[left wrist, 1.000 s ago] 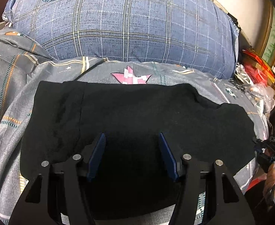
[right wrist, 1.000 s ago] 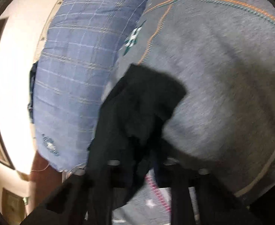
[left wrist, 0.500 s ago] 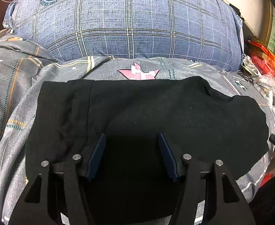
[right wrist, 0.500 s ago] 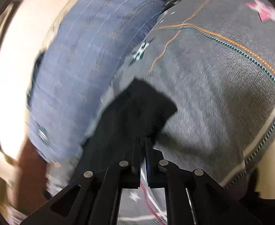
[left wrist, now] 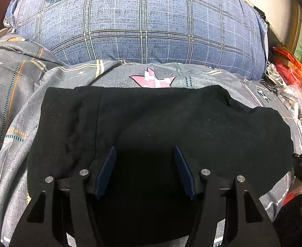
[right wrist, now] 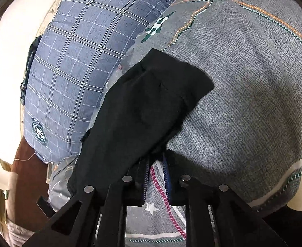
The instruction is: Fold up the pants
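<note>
The left gripper (left wrist: 144, 154) hangs over the near part of the black pants (left wrist: 161, 127) with its blue pads well apart and nothing pinched between them, probably poised to steady the cloth or take the next grip. The pants lie folded flat on the grey patterned bedspread (left wrist: 13, 107), just in front of the blue plaid pillow (left wrist: 142, 24). At their right end, the right gripper (right wrist: 158, 160) is opening, its narrow gap showing only bedspread, apparently letting go of the laid-down fold.
</note>
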A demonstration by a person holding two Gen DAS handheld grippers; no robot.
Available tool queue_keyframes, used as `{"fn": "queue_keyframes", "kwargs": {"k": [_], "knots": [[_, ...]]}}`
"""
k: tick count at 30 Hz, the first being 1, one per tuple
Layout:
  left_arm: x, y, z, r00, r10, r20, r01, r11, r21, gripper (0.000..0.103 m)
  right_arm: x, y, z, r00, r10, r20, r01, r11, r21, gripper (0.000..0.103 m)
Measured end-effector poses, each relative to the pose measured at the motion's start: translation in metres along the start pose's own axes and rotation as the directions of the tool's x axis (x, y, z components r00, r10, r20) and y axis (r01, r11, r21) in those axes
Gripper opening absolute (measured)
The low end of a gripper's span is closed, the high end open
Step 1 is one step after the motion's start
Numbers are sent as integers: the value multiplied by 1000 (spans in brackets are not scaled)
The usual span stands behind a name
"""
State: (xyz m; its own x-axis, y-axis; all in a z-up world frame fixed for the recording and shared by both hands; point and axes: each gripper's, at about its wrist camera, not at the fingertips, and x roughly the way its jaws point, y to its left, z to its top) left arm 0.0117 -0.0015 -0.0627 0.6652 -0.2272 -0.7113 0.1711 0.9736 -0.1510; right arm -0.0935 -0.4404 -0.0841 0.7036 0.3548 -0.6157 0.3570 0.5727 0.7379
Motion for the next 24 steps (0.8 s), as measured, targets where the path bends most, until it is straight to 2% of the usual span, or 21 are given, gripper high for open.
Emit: {"fn": "queue_keyframes", "kwargs": {"k": [6,10,14,16,19,24], "knots": [[0,0,0,1000,-2,-3,2,1000,-8,58,-4,-8,-2,999,38,-6,-38,999,12,29],[0,-1,0,1000,0,-2,0,1000,-8,58,-3,-6,-1,1000,17,10,-17,1000,-5,30],[1,-1,1,1000,1,-3,-1,1000,-6,59,0,0,3,999,-22,45,24,999,-32,24],[0,-2,1,1000,1,-1,-1,1000,-1,59,2,1,5,998,-37,57,39,999,-36,12],[0,-1,0,1000,-3,1,3,1000,3,59,-5,-5,8,993,-52,105,53,999,-9,10],[1,-2,0,1000,-1,3,1,1000,12,59,-50,-20,15,954,-101,281,94,995,39,10]]}}
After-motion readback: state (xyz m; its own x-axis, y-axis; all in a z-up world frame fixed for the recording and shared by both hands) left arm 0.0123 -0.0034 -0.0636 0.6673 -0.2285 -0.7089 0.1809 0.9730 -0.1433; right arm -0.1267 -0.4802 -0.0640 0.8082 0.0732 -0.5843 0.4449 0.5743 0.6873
